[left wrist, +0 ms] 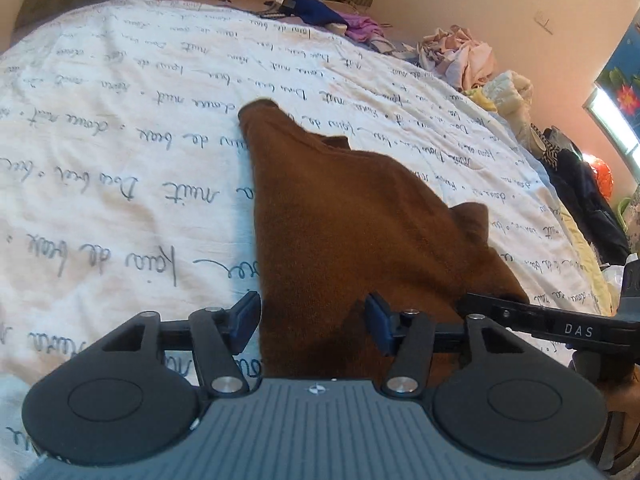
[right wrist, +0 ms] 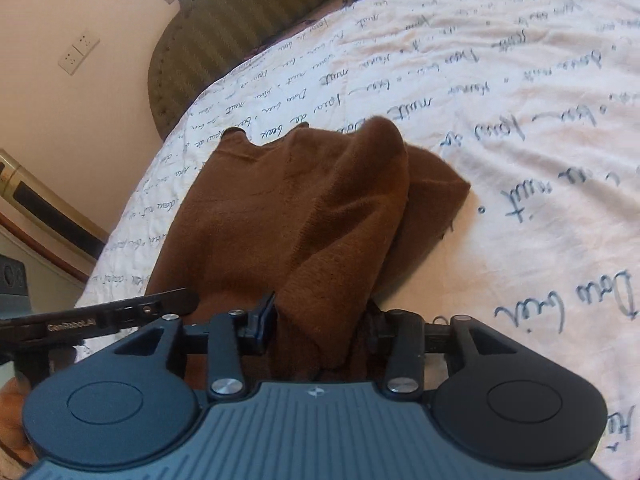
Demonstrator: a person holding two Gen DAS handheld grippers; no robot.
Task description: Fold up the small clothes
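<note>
The soft brown fuzzy knit garment [left wrist: 344, 216] lies on the white bed cover with dark handwriting print [left wrist: 120, 160], bunched and partly doubled over. In the left wrist view it runs from the jaws up toward 11 o'clock, with a pointed bit at 2 o'clock.

The left gripper [left wrist: 312, 324] has its jaws apart. The brown cloth sits between them, but the pads do not look like they squeeze it. The right gripper [right wrist: 320, 320] has brown cloth bunched between its jaws. One pad is hidden under the cloth, so I cannot tell if it grips or just rests there.

The step in hand looks like pulling the near edge to lay the garment flat for a fold. To do it well, I think both grippers should pinch only the top layer at the 2 near corners, lift evenly, and keep the edge straight so the thick knit does not roll up.

No basket or box shows. A loose heap of pale pink and cream clothes [left wrist: 460, 56] lies at 1 o'clock on the far edge of the bed, with blue and purple clothes [left wrist: 336, 16] near 12 o'clock.
</note>
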